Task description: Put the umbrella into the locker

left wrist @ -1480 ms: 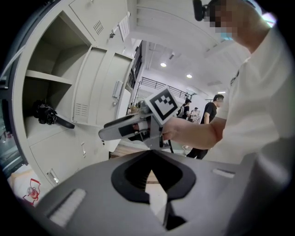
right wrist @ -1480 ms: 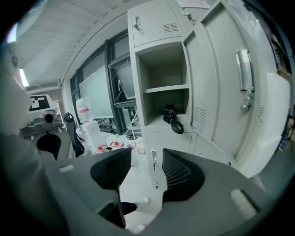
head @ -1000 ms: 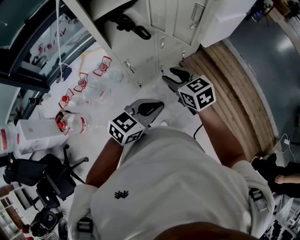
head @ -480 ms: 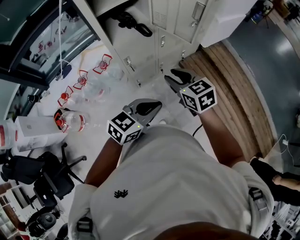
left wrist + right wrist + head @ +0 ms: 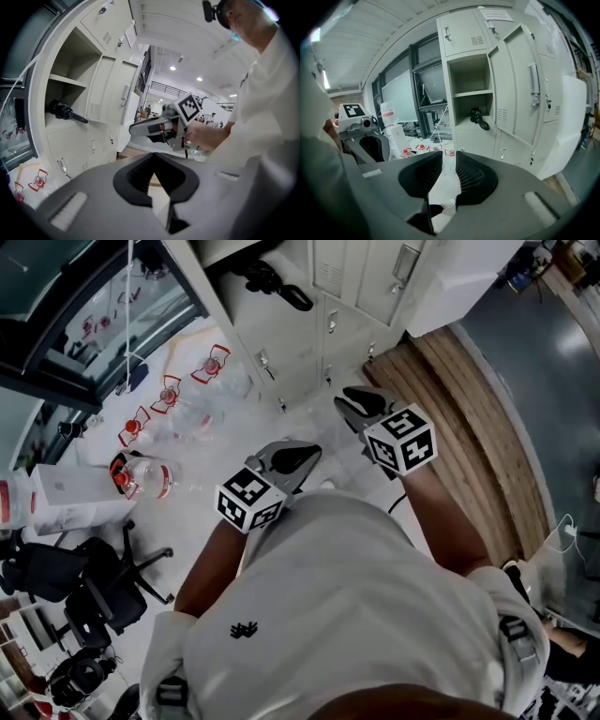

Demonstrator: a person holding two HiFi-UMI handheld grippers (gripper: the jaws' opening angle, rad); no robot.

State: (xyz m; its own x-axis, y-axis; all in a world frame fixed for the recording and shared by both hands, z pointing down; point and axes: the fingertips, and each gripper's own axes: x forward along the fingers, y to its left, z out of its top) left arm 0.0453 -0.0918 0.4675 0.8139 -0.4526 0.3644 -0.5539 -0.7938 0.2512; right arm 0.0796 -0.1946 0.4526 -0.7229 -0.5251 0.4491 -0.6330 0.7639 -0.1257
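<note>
The black folded umbrella lies on the lower shelf of the open locker compartment, handle end sticking out past the edge; it shows too in the left gripper view and the right gripper view. Neither gripper touches it. My left gripper hangs over the floor, short of the lockers, shut and holding nothing. My right gripper is a little nearer the lockers. Its jaws are closing, a narrow gap remains, and nothing is between them. The right gripper also crosses the left gripper view.
The locker door stands swung open to the right. Water bottles with red caps and a white box lie on the floor at left, with black office chairs nearer. A wooden platform runs along the right.
The right gripper's jaws have drawn closer together. Both hands have drifted a little back from the lockers. The umbrella has stayed on its shelf.
</note>
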